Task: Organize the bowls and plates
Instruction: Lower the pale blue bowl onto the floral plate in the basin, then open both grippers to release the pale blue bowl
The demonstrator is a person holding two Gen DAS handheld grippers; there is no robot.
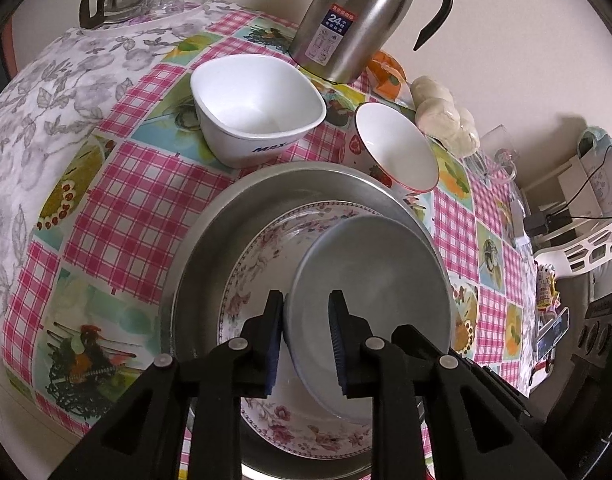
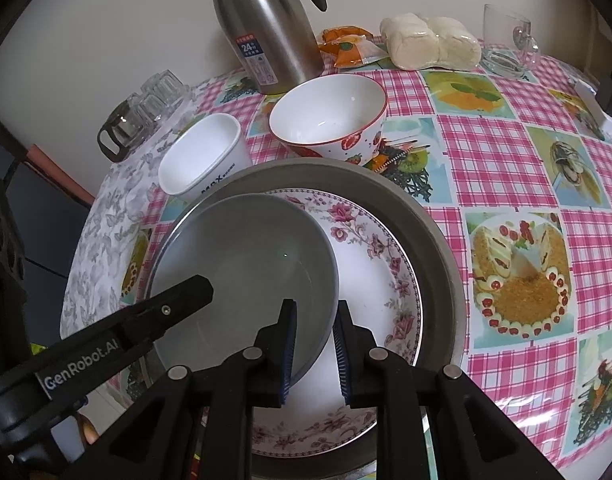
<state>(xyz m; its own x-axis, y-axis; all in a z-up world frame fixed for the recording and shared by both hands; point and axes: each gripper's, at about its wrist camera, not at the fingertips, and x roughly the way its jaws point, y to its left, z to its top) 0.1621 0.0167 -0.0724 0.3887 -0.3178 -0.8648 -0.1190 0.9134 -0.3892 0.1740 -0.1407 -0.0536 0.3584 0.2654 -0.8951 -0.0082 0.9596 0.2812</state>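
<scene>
At the far left of the table stand a glass teapot and some glasses. Next comes the square white bowl, and behind it the steel thermos. In front, the metal basin holds the floral plate, and the grey bowl lies tilted on this plate. The left gripper holds the left rim of the grey bowl between its narrow fingers; the right gripper holds the opposite rim in the same way. To the right of the square bowl stands the strawberry bowl, then the wrapped buns.
</scene>
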